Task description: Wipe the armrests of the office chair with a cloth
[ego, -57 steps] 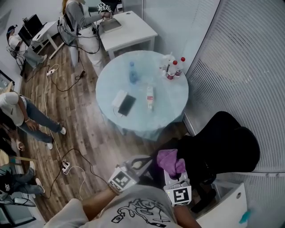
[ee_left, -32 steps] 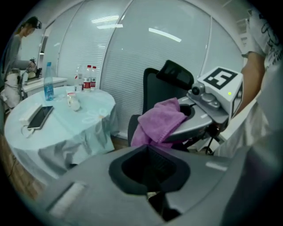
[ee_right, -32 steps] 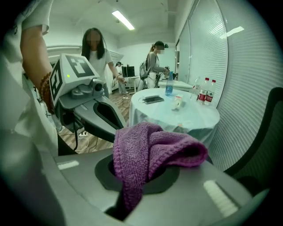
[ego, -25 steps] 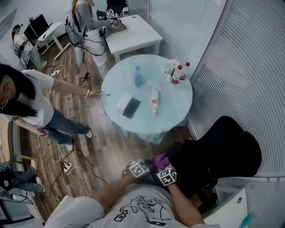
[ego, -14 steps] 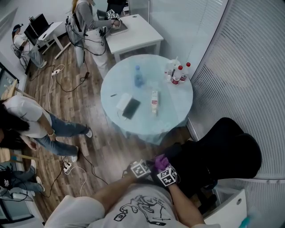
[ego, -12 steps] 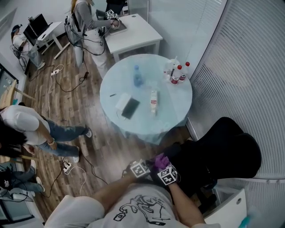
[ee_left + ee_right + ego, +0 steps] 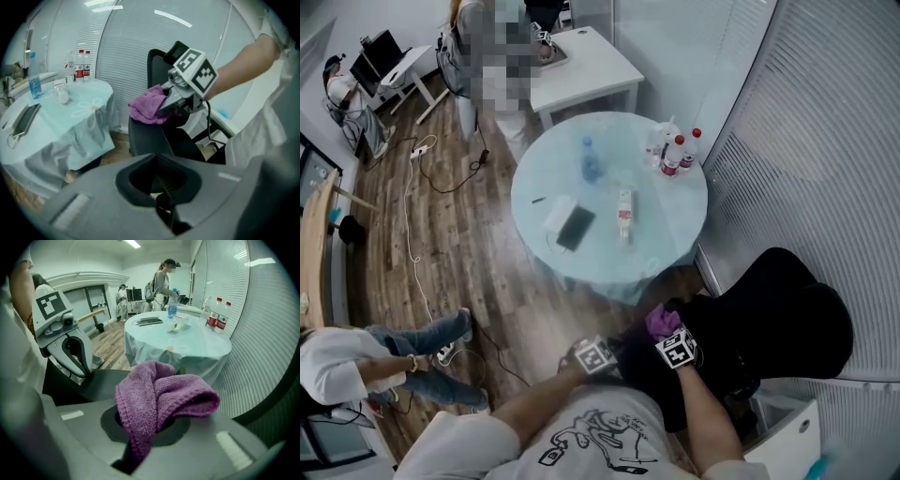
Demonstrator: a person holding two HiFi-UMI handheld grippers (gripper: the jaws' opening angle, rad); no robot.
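Your right gripper (image 7: 667,332) now sits farther from your left gripper (image 7: 170,212), clamping purple cloth (image 7: 661,321) at office chair (image 7: 769,319); left jaws closed, empty

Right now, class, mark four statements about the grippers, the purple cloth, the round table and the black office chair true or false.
1. The purple terry cloth is clamped in the right gripper. True.
2. The left gripper also grips a cloth. False: its jaws are shut on nothing.
3. Red-capped plastic bottles stand on the round, pale-blue-covered table. True.
4. The black office chair stands at the person's left. False: it stands at their right.
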